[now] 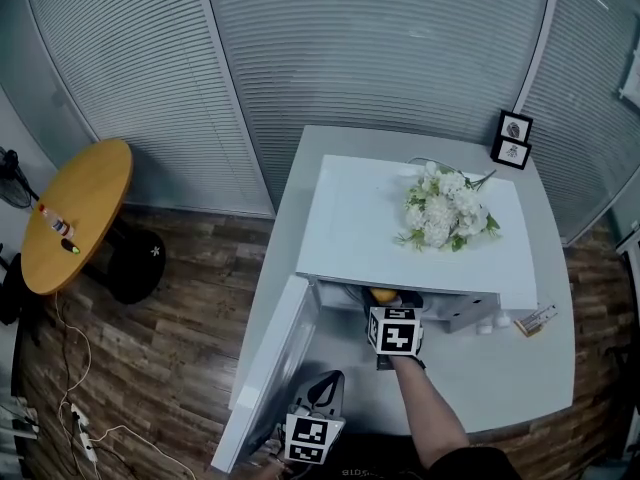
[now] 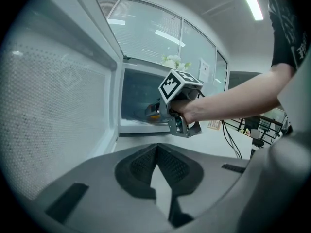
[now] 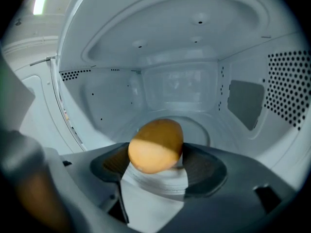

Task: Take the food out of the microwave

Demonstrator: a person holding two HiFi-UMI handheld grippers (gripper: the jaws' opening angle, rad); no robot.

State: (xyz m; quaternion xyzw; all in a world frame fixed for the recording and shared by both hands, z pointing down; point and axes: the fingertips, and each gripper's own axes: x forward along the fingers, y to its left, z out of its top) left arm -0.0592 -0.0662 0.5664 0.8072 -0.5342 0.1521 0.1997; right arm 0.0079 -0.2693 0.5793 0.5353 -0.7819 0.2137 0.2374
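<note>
The white microwave point(image 1: 350, 218) stands on a white table with its door point(image 1: 275, 368) swung open to the left. My right gripper point(image 1: 385, 303) is at the mouth of the cavity, shut on a rounded orange-brown piece of food point(image 3: 156, 144). In the right gripper view the food sits between the pads, just above the cavity floor point(image 3: 204, 130). The left gripper view shows the same food point(image 2: 154, 114) at the opening, ahead of the right gripper point(image 2: 160, 111). My left gripper point(image 1: 325, 388) hangs low by the door's outer edge, shut point(image 2: 156, 147) with nothing in it.
A bunch of white flowers point(image 1: 445, 208) lies on top of the microwave. Two small picture frames point(image 1: 514, 138) stand at the table's far right corner. A small packet point(image 1: 537, 319) lies right of the microwave. A round wooden table point(image 1: 75, 213) stands at left, cables point(image 1: 80, 418) on the floor.
</note>
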